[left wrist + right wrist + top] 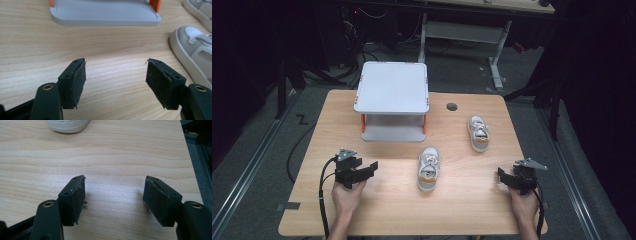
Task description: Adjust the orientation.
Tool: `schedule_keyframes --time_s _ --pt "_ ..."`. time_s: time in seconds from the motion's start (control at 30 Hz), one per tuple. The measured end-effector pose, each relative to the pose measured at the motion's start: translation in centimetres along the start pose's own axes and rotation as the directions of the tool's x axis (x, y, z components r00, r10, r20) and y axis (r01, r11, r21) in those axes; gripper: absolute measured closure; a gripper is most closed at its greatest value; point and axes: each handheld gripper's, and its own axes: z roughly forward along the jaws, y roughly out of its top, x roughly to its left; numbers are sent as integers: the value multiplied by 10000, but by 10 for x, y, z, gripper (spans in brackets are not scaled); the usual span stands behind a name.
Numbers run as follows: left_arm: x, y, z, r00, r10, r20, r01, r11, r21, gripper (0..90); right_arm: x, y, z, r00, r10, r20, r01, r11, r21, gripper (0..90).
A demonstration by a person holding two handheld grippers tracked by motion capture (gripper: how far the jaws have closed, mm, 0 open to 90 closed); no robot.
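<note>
Your left gripper [373, 167] hangs low over the wooden table [387, 210], jaws spread wide with nothing but bare wood between the pads [79, 82]. It points toward the near shoe [429, 168], which lies just right of it, close but not touching.

That near shoe is small and grey-white, with white laces, a thick pale sole and an orange-tan patch at the heel. It lies on its sole near the table's middle, just in front of the rack [392, 100], its heel toward you and its toe toward the rack. In the left gripper view its ribbed sole edge and grey side panel [192, 50] sit at the right, beyond the right jaw.

The far shoe [478, 133] looks the same — same colours, same orange heel patch — and rests further back and to the right, near a dark round hole [452, 106] in the tabletop. The two shoes lie well apart.

Your right gripper [503, 176] sits near the table's right edge, jaws also spread, empty wood between them. In the right gripper view a shoe's pale toe [68, 125] peeks in at the top edge.

Count: two shoes, two grippers, one rack — a grey two-level shelf with orange posts, both levels bare as far as they show.
</note>
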Motion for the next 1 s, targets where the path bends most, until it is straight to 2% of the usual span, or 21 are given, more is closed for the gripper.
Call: schedule_keyframes --time_s 0.3,0.37,0.4,0.47,0.53,0.6,0.67,0.7,0.73,0.77,0.8,0.83,0.87,0.97,1.0 --pt "10 -6 9 9982 -127 -593 144 9995 279 336 0 0 0 10000 34 -4 -34 10000 16 347" --pt "12 -7 10 9968 -35 -796 60 9995 313 336 0 0 0 10000 30 -23 -30 10000 9 348" --pt "13 -8 12 9953 65 -961 -32 9994 340 338 -1 0 0 9999 96 -41 -96 10000 -7 380" --pt "14 -8 13 9943 116 -1063 -84 9995 310 338 -2 0 0 9999 117 -41 -117 9999 -52 395" --pt "15 -8 15 9925 167 -1214 -128 9994 330 339 -6 2 0 9986 393 -363 -395 9992 -59 435" --pt "14 -9 17 9902 267 -1370 -221 9991 348 339 -9 5 0 9955 601 -733 -609 9981 -81 437" --pt "14 -10 18 9876 459 -1503 -398 9983 431 339 -7 11 -2 9935 561 -992 -577 9982 -133 442" --pt "13 -10 19 9866 508 -1552 -449 9981 410 339 -5 15 -4 9923 496 -1139 -522 9984 -205 459" --pt "13 -11 20 9854 598 -1595 -531 9975 460 339 0 23 -6 9879 230 -1532 -284 9991 -330 500" --pt "13 -11 20 9854 598 -1595 -531 9975 460 339 0 23 -6 9879 230 -1532 -284 9991 -330 500" --pt "14 -11 21 9848 660 -1606 -577 9968 555 340 6 32 -9 9830 -135 -1829 43 9987 -507 540" --pt "14 -11 21 9848 660 -1606 -577 9968 555 340 6 32 -9 9830 -135 -1829 43 9987 -507 540" --pt "15 -12 22 9840 703 -1640 -622 9966 543 341 11 41 -11 9764 -359 -2131 234 9979 -612 563" --pt "14 -13 22 9822 803 -1695 -724 9960 525 342 16 51 -14 9720 -533 -2289 392 9971 -658 577" --pt "13 -14 23 9812 875 -1722 -797 9955 520 340 20 60 -15 9653 -706 -2513 524 9955 -785 578"
